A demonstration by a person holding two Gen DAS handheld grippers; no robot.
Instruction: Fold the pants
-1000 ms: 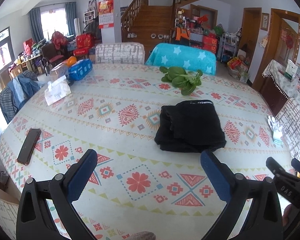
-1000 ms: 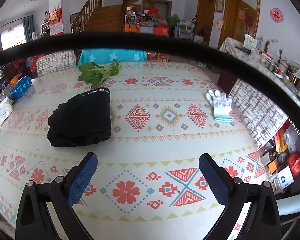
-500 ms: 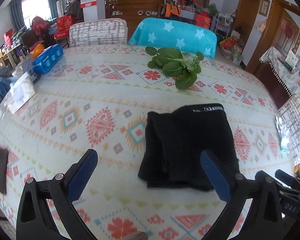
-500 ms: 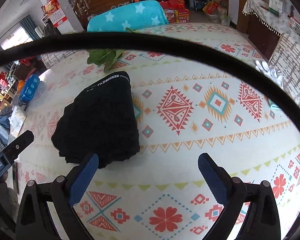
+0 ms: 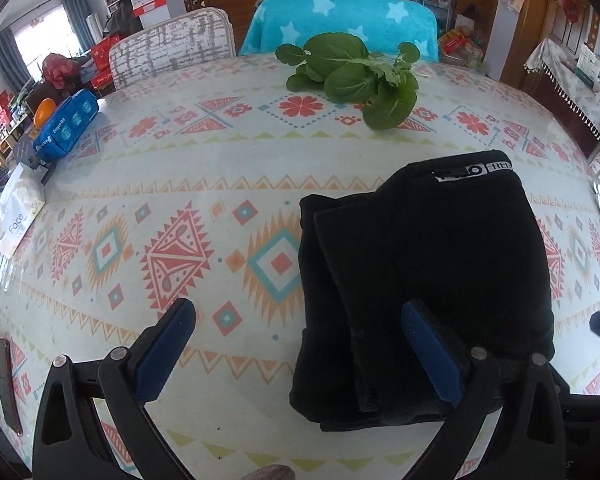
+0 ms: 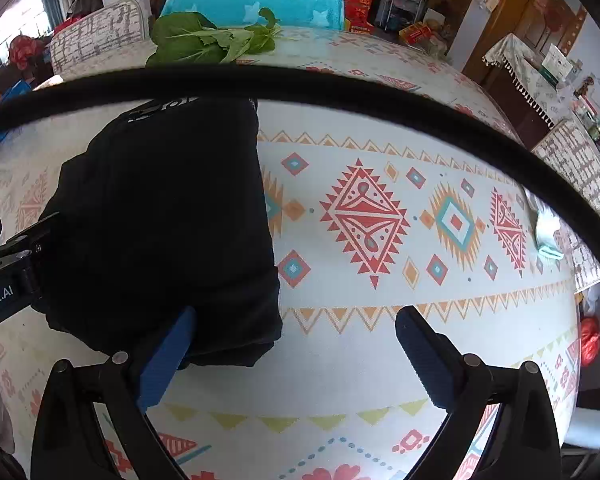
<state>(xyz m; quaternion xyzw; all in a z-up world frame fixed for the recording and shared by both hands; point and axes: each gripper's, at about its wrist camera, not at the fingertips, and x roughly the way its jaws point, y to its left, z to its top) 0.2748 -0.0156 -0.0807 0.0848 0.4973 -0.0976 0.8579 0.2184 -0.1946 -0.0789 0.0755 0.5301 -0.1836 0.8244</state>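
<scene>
The black pants (image 5: 428, 272) lie folded in a compact bundle on the patterned tablecloth (image 5: 180, 184), waistband with a white label at the far end. They also show in the right wrist view (image 6: 160, 216). My left gripper (image 5: 296, 344) is open at the bundle's near left corner, its right finger over the cloth. My right gripper (image 6: 296, 344) is open at the bundle's near right corner, its left finger at the cloth's edge. Neither holds anything.
Green leafy vegetables (image 5: 356, 76) lie at the far side of the table. A blue packet (image 5: 66, 128) and a tissue pack (image 5: 18, 216) are at the left, a phone (image 5: 8, 384) near the left edge. White gloves (image 6: 548, 236) lie at the right. Two chairs stand behind.
Both grippers have moved forward and down toward the folded pants, which now fill much more of each view. Both stay open. The pants have not moved.
</scene>
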